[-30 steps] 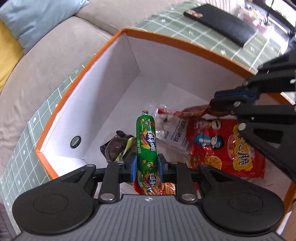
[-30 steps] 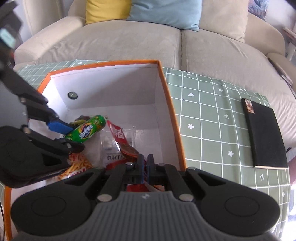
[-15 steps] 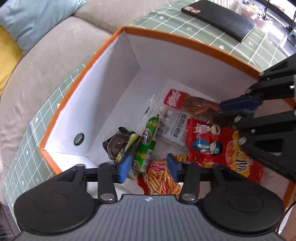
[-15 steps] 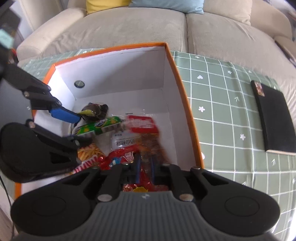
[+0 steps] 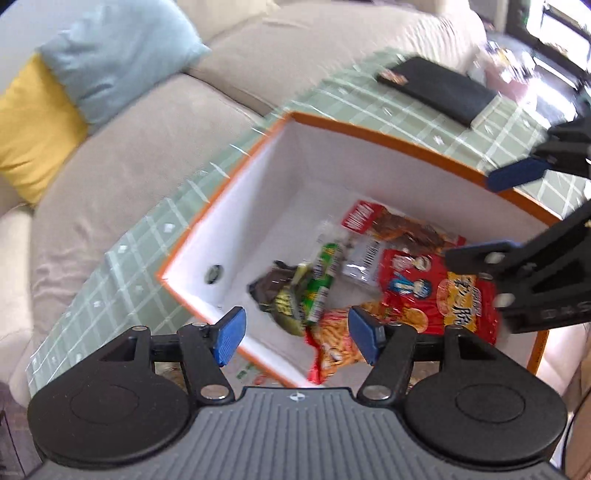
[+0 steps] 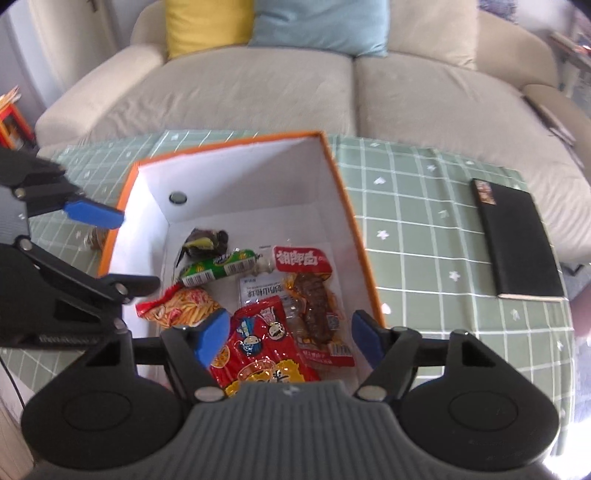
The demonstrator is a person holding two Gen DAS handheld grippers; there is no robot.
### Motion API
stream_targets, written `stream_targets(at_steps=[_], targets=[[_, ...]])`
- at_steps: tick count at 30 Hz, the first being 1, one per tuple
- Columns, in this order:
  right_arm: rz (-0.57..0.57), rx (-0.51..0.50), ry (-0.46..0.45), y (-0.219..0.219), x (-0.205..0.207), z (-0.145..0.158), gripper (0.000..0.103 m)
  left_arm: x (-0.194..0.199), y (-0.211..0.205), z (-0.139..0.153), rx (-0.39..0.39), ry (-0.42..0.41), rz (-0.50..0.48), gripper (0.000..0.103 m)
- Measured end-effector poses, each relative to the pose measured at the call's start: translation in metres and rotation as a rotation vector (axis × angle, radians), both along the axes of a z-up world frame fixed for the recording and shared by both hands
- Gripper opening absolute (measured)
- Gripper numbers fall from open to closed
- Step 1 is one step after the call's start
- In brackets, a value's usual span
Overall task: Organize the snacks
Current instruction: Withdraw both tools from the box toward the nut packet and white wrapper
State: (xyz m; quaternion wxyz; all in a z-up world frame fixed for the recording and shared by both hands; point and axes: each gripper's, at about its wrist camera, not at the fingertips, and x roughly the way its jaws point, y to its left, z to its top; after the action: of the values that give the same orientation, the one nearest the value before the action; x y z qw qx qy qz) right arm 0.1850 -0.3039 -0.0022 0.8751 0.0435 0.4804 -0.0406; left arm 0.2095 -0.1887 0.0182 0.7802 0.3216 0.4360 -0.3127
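An orange box (image 5: pixel 388 133) (image 6: pixel 229 146) with white inner walls holds the snacks. On its floor lie a green sausage (image 5: pixel 319 280) (image 6: pixel 218 267), a red meat-snack pack (image 5: pixel 399 229) (image 6: pixel 312 295), a red chip bag (image 5: pixel 436 288) (image 6: pixel 262 343), a fries pack (image 5: pixel 332 339) (image 6: pixel 184 301), a dark wrapper (image 5: pixel 273 288) (image 6: pixel 205 240) and a white packet (image 5: pixel 364 258) (image 6: pixel 258 290). My left gripper (image 5: pixel 295 338) (image 6: pixel 114 251) hovers over the box's near-left side. Its jaws are opening with nothing between them. My right gripper (image 6: pixel 289 338) (image 5: pixel 496 212) hangs above the chip bag, jaws opening and empty.
The box stands on a green checked tablecloth (image 6: pixel 424 229). A black notebook (image 6: pixel 517 240) (image 5: pixel 439 88) lies to the right of the box. Behind the table is a beige sofa (image 6: pixel 258 85) with a yellow cushion (image 6: pixel 207 26) and a blue cushion (image 6: pixel 317 22).
The left gripper let go of the green sausage, which fell flat into the box. The right gripper released the red meat-snack pack. Both grippers opened and rose away from the box.
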Motion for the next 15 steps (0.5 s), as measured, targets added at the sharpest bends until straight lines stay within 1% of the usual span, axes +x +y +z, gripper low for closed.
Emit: stream_targets(at_steps=[2, 4, 5, 8, 12, 13, 15], targets=[[-0.030, 0.001, -0.041, 0.002, -0.012, 0.007, 0.080, -0.003, 0.014, 0.006, -0.031, -0.042, 0.031, 0.075], [-0.049, -0.012, -0.074, 0.009, -0.023, 0.011, 0.081, -0.006, 0.029, 0.010, -0.055, -0.080, 0.070, 0.075], [-0.056, -0.020, -0.092, 0.013, -0.027, 0.013, 0.084, -0.008, 0.035, 0.010, -0.071, -0.094, 0.081, 0.075], [-0.069, -0.040, -0.141, 0.031, -0.039, 0.016, 0.085, -0.014, 0.057, 0.011, -0.110, -0.112, 0.097, 0.075], [-0.074, -0.058, -0.193, 0.058, -0.049, 0.015, 0.085, -0.025, 0.085, 0.006, -0.121, -0.171, 0.140, 0.075], [-0.072, -0.059, -0.201, 0.065, -0.051, 0.014, 0.085, -0.027, 0.092, 0.004, -0.130, -0.176, 0.159, 0.075], [-0.067, -0.052, -0.214, 0.079, -0.054, 0.010, 0.085, -0.031, 0.109, 0.000, -0.150, -0.157, 0.201, 0.075]])
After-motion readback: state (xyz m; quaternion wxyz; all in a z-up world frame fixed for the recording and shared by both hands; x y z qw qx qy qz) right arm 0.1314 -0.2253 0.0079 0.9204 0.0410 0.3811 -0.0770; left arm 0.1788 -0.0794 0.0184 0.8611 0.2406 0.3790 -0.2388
